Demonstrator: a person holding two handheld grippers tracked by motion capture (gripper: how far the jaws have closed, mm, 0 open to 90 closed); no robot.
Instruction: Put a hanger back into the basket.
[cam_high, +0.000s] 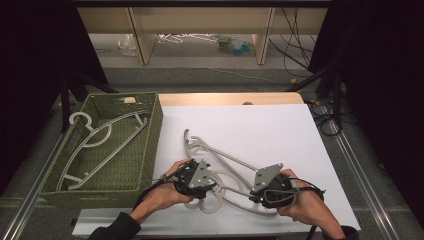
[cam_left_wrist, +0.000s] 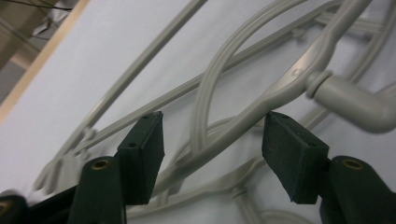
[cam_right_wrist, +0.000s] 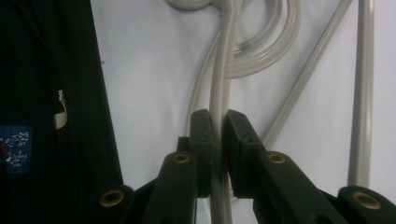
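Broadly, a white tabletop carries everything, and the green woven basket at its left edge serves as the landmark. Inside that basket lies one pale hanger, slanting across its floor. Just right of the basket, a tangle of grey hangers rests on the tabletop, their hooks and bars crossing. The right gripper, farthest from the basket, has its fingers pinched tight on a thin bar of one hanger. The left gripper, nearer the basket, holds its fingers moderately apart, astride a curved hanger arm that passes between them; neither finger presses on it.
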